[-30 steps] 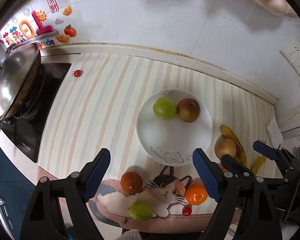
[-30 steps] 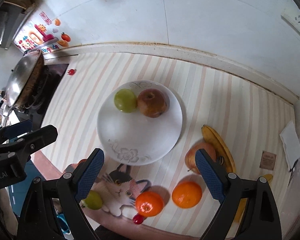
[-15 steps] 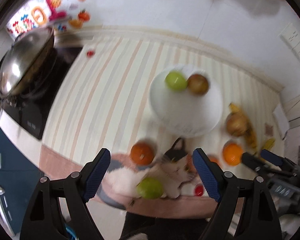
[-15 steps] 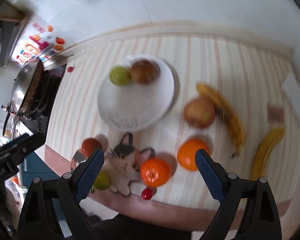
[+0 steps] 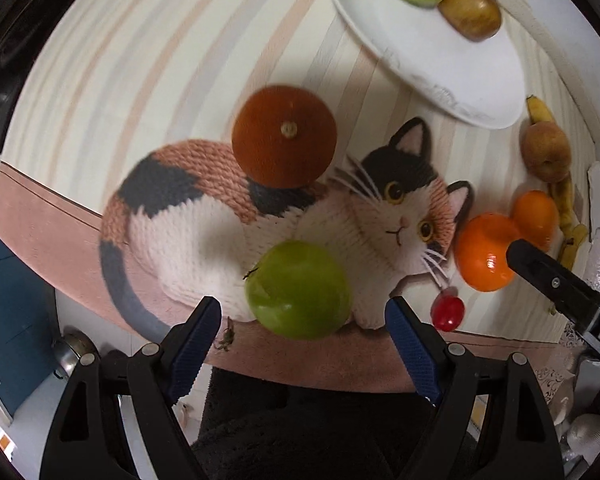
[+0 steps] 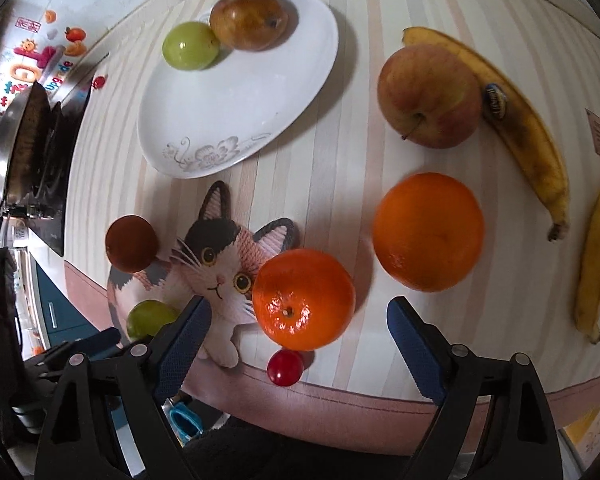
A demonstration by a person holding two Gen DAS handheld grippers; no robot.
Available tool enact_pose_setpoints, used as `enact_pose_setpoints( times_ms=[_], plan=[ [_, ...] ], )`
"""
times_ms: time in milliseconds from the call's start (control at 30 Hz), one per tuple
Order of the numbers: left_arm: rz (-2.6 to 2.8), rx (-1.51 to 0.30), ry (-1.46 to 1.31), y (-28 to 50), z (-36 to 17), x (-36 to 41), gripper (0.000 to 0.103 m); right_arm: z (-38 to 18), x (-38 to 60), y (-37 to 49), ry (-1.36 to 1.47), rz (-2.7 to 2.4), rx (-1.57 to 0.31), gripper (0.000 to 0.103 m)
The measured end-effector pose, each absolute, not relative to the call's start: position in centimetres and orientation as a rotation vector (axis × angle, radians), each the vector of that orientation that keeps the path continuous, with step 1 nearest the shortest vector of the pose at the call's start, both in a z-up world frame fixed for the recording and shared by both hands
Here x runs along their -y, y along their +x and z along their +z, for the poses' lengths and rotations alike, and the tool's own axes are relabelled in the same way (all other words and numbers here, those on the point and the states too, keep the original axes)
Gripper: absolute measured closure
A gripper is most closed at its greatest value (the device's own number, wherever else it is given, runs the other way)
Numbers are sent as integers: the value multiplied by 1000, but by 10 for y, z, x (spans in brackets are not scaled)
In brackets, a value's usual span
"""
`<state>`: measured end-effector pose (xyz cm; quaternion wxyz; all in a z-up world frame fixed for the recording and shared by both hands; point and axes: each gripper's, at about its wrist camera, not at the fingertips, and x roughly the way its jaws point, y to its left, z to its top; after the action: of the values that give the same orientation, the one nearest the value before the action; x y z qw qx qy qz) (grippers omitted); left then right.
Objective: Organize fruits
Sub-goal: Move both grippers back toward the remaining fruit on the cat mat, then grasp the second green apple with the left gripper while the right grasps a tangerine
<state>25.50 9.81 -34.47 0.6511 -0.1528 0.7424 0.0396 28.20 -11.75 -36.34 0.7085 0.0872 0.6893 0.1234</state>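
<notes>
I've got the left gripper (image 5: 302,330) low over the front edge of the bench (image 5: 148,60), fingers (image 5: 198,338) spread wide, nothing in them. A green apple (image 5: 300,290) sits right betw the tips, on the cat print (image 5: 404,200) of the mat. Behind it, dark tangerine (image 5: 284,136) on the cat's back. Small red tomato (image 5: 447,312) just right of my right finger.

Right gripper (image 6: 298,334) is also wide apart & empty, hanging over a glossy tangerine (image 6: 304,300) that lies betw its fingers (image 6: 414,344), w/ the tomato (image 6: 285,367) just in front, touching or nearly so – can't tell. Big orange (image 6: 428,232) sits near it to the right, apart. Further back a red apple (image 6: 430,96) leans against a banana (image 6: 516,120); 2nd banana (image 6: 598,256) at far right.

Plate (image 6: 260,92) is behind the cat, holding a green fruit (image 6: 190,45) and a brown one (image 6: 248,18), touching each other, at its far rim. Rest of plate bare. Wok (image 6: 20,140) on the stove far left. In right cam the left gripper's tips show at lower left beside the green apple (image 6: 150,318)
</notes>
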Motion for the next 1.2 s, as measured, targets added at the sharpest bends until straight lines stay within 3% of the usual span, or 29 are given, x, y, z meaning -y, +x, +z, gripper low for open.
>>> enact_pose_setpoints(
  times_ms=[267,367,500,600,867,1200],
  plan=[
    [86,-1717,-385,255,-365,-91,19,-385,101,288,139,261,-1573,11],
    [86,-1715,-388,256,-366,-92,30,-393,97,288,128,260,-1585,14],
    [116,-1683,-363,258,-364,-94,46,-401,90,289,120,268,-1597,28],
    [108,-1679,-374,259,-365,-95,46,-405,87,289,99,265,-1582,36],
    [91,-1650,-353,260,-354,-86,47,-401,93,287,117,278,-1551,37],
    [-11,-1495,-360,292,-276,-71,47,-335,101,296,199,378,-1457,37]
  ],
)
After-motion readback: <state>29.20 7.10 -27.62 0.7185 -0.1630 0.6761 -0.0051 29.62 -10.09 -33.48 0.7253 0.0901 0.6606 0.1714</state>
